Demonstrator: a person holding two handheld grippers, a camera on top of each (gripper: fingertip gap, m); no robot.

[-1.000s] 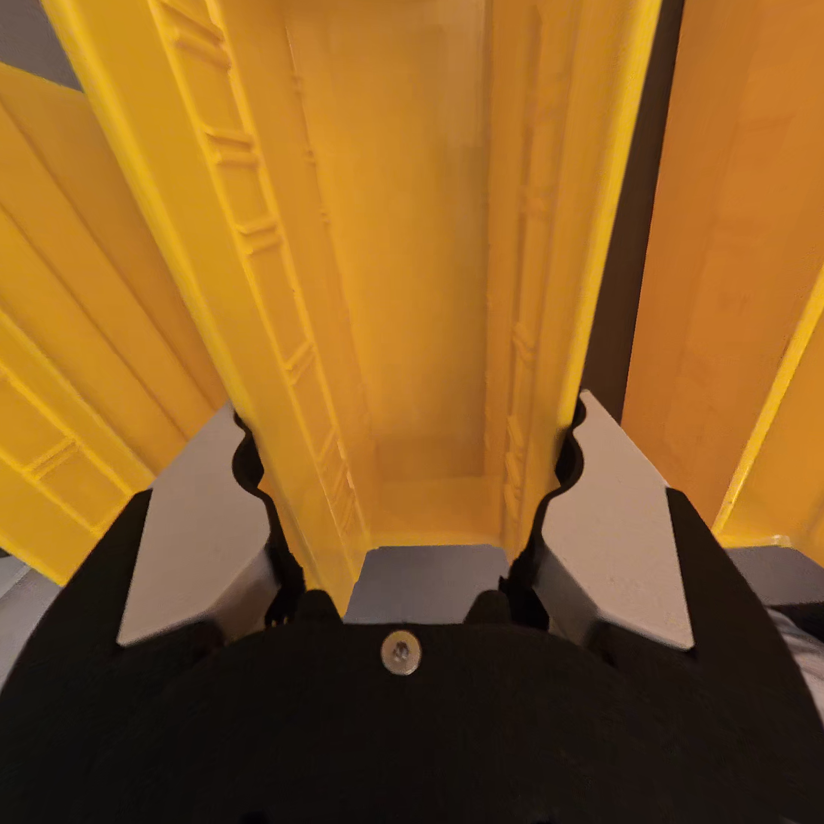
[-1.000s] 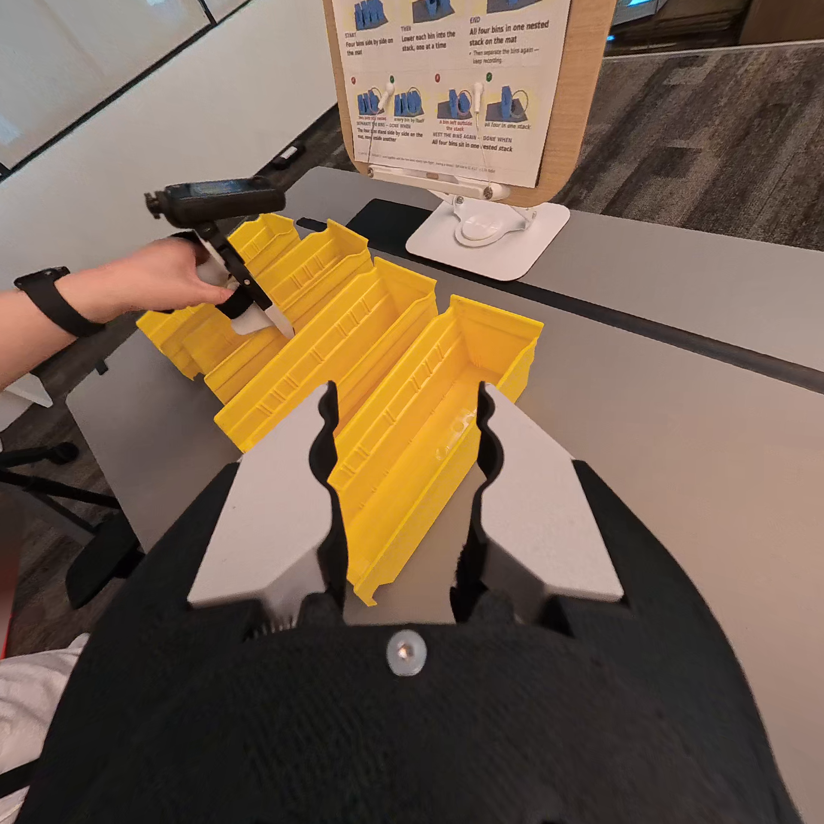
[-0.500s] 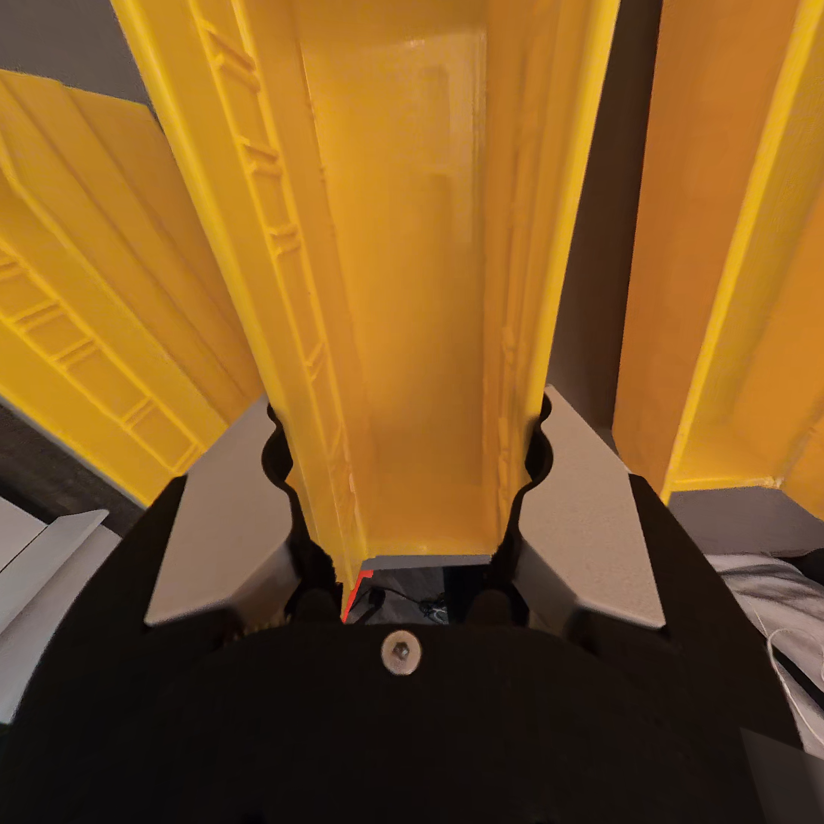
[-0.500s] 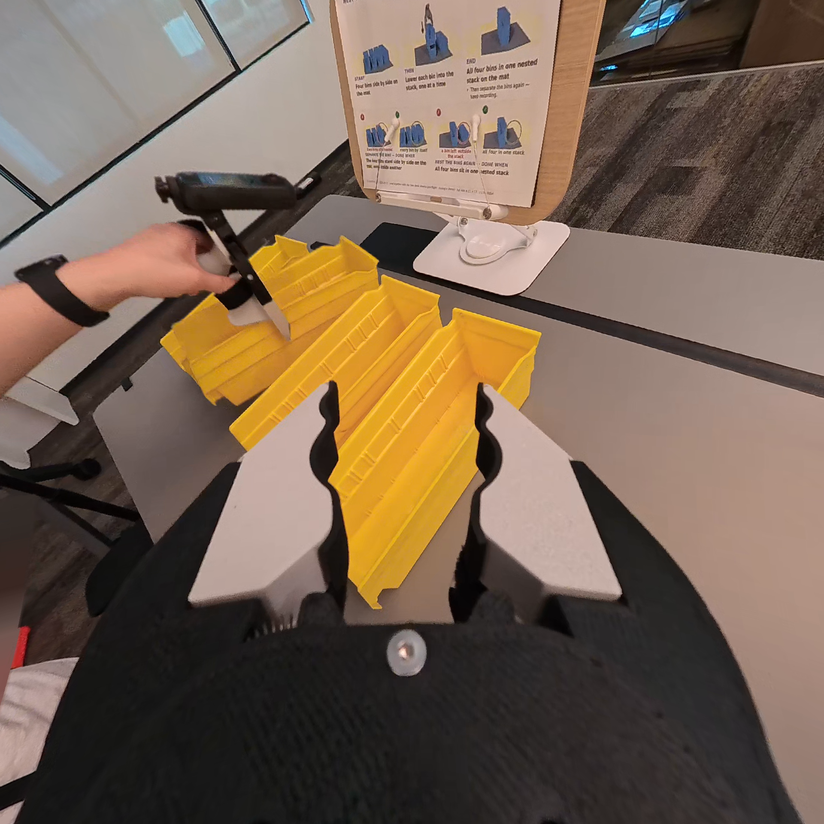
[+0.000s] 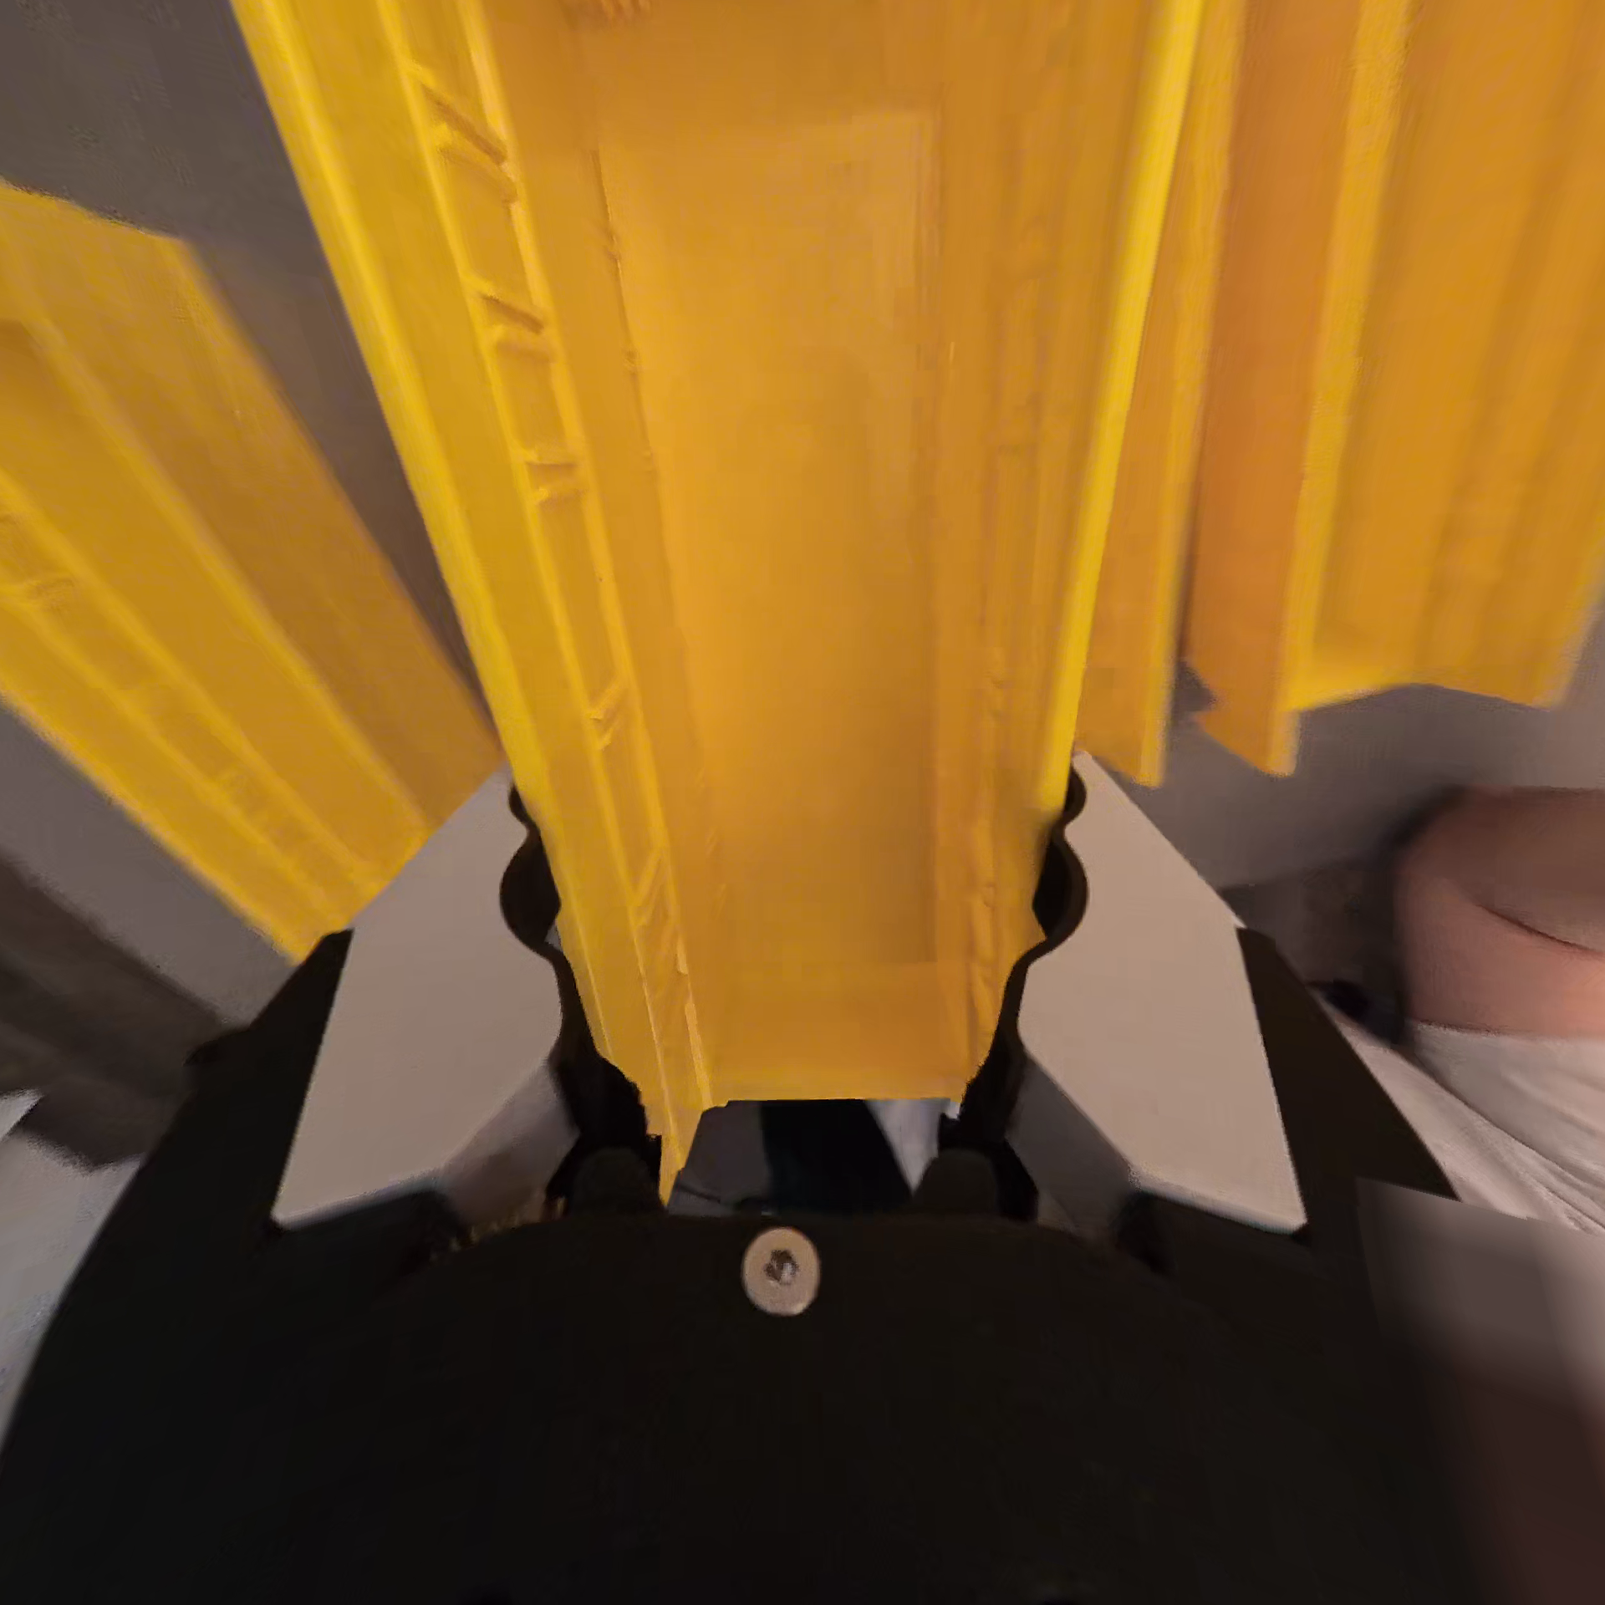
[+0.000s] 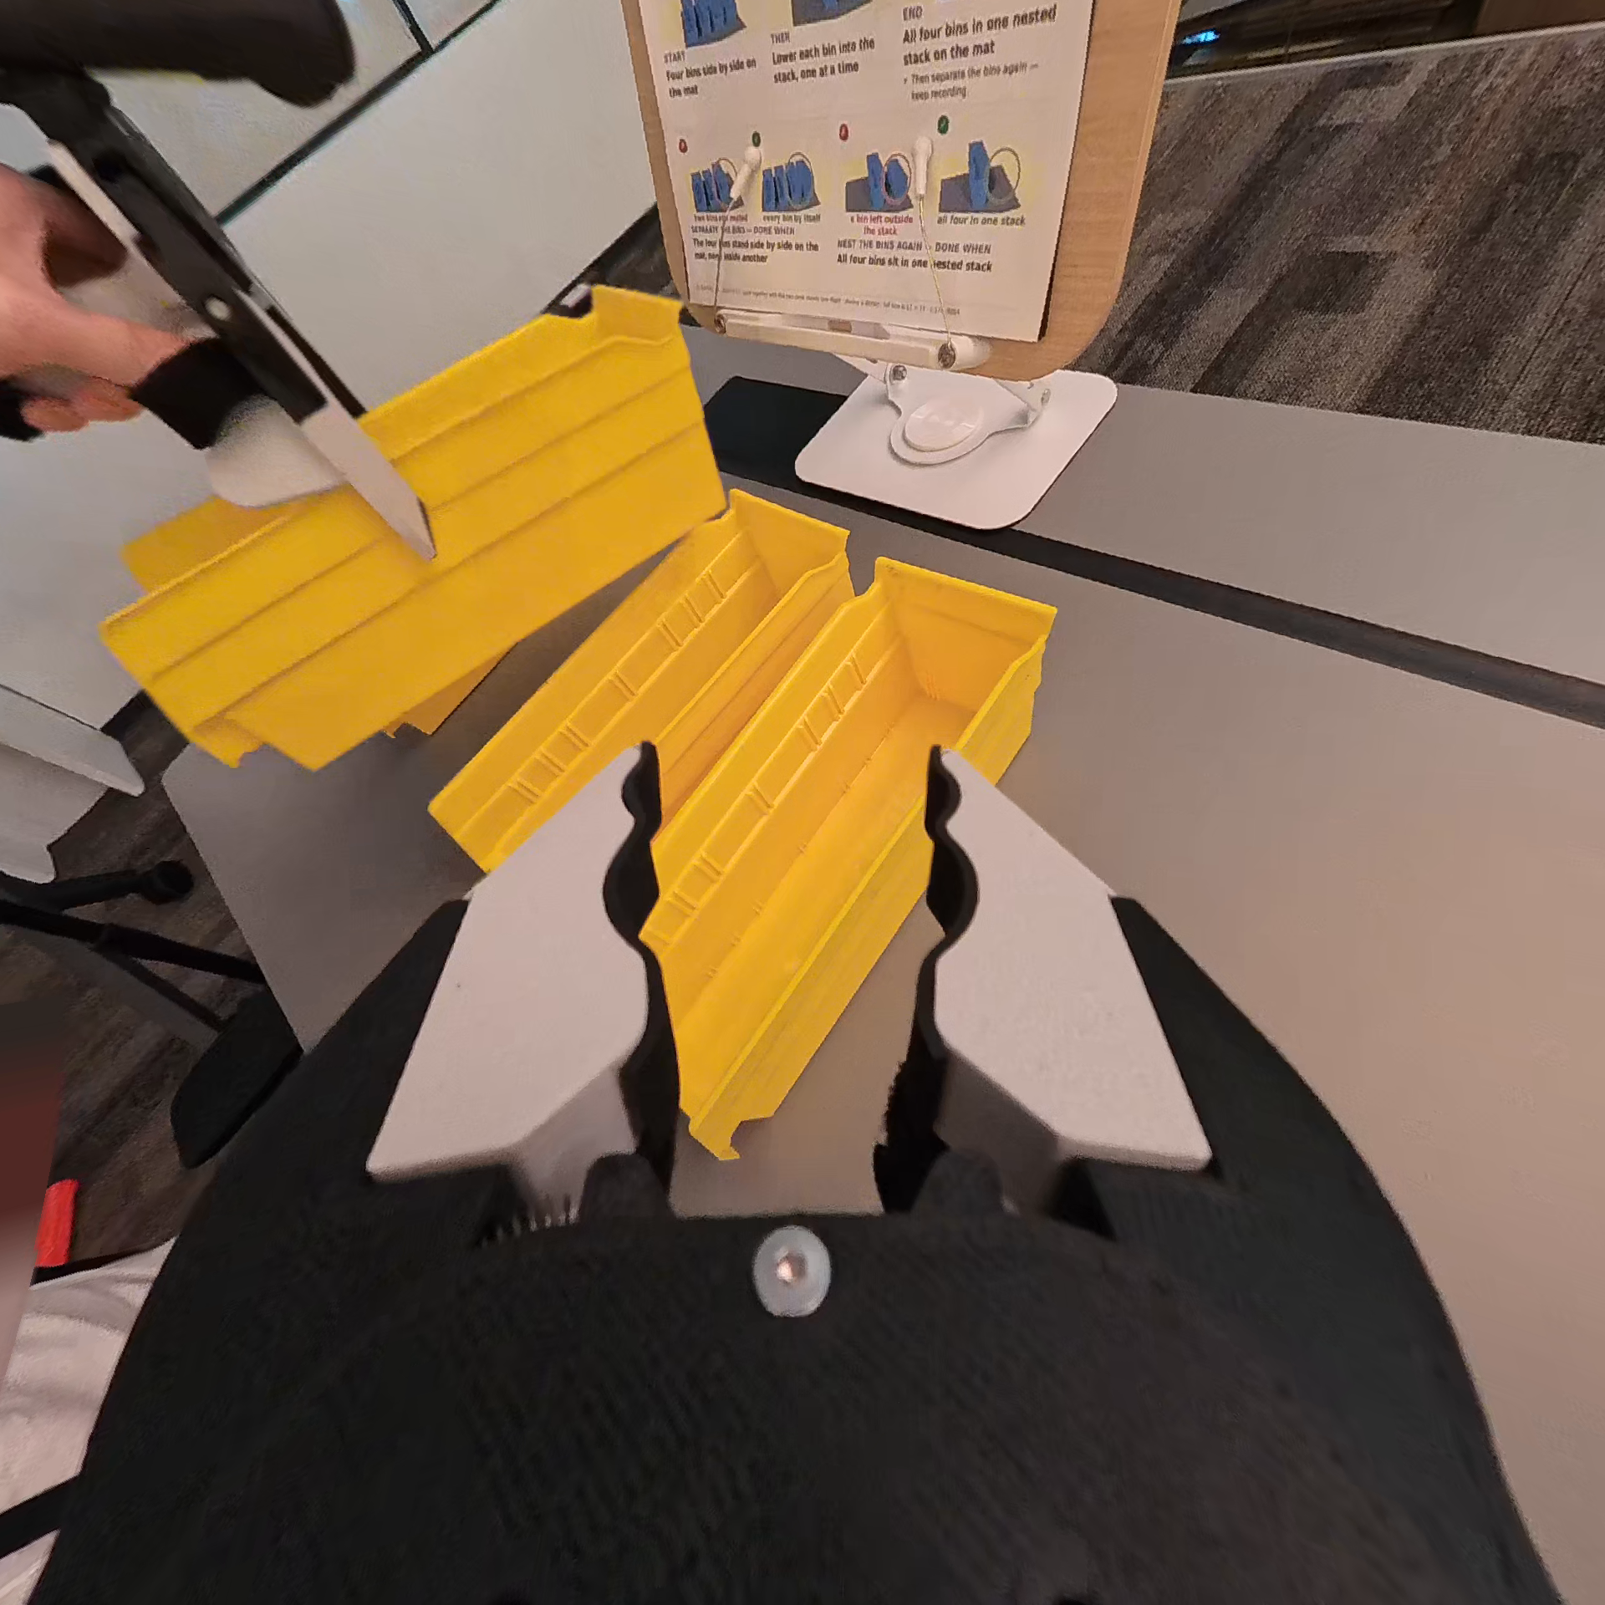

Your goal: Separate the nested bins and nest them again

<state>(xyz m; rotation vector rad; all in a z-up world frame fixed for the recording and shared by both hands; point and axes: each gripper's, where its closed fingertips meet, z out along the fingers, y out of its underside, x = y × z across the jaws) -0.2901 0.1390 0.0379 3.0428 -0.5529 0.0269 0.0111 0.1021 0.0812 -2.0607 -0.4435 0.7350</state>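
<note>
1. L claw (image 5: 795,782) is clamped across a yellow bin (image 5: 799,564); both pads press on its long side walls, bin end deep between the fingers (image 5: 417,999).
2. Right wrist view shows the same: the held bin (image 6: 417,556) is lifted clear of the tabletop (image 6: 1303,868) and tilted, over the far-left part of the tabletop. A hand (image 6: 61,304) holds that claw from above.
3. A 4th bin (image 6: 434,708) peeks out below the lifted one, mostly hidden, near the tabletop's left edge.
4. Two more bins stand on the tabletop side by side, open side up, w/ a narrow gap between them: middle bin (image 6: 660,686) and right bin (image 6: 868,782).
5. R claw (image 6: 790,764) is part open, fingers (image 6: 538,999) apart and gripping nothing; it hovers above the near end of the right bin, pads not on it.
6. Left wrist view is blurred; yellow bins show to both sides of the held one: one (image 5: 174,564) at left, others (image 5: 1390,391) at right.
7. An instruction board on a white stand (image 6: 955,434) sits at the tabletop's far edge. A dark strip (image 6: 1303,625) crosses the tabletop behind the bins.
</note>
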